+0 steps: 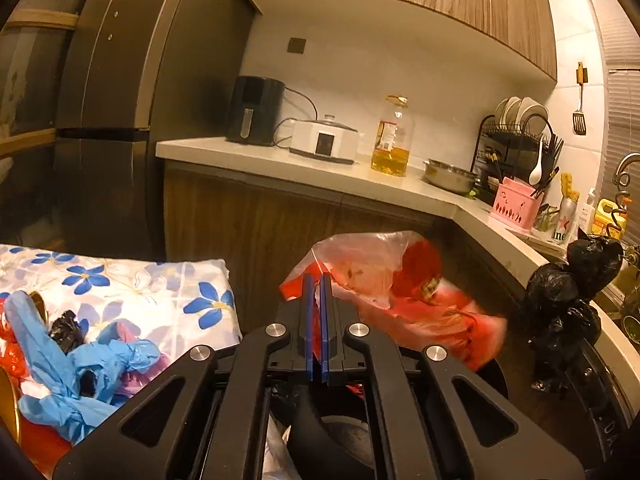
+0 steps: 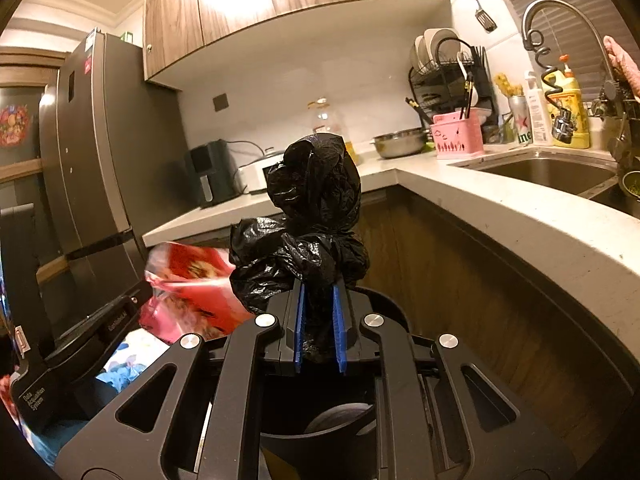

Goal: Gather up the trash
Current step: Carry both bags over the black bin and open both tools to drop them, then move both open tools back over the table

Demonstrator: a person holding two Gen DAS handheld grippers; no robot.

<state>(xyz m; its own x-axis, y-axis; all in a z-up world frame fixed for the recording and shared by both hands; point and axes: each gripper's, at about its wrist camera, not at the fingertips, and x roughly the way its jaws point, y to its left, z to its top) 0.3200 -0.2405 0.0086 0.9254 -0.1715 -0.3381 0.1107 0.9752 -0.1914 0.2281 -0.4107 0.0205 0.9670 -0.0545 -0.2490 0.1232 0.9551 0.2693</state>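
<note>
My left gripper (image 1: 318, 280) is shut on a red and clear plastic bag (image 1: 396, 284), held up in the air; the bag also shows in the right wrist view (image 2: 188, 288). My right gripper (image 2: 319, 292) is shut on a crumpled black plastic bag (image 2: 312, 216), which stands up above the fingers; the same bag shows in the left wrist view (image 1: 568, 300). A dark round bin (image 2: 384, 308) lies below and just beyond the right gripper. Blue gloves (image 1: 80, 360) and other scraps lie on a flowered cloth (image 1: 168, 280) at the left.
A white L-shaped counter (image 1: 280, 160) carries an air fryer (image 1: 254, 110), a cooker (image 1: 324, 140), an oil bottle (image 1: 392, 136), a steel bowl (image 1: 450, 176), a dish rack (image 1: 516, 132) and a pink holder (image 1: 516, 204). A sink (image 2: 552, 172) is at the right, a fridge (image 2: 96, 152) at the left.
</note>
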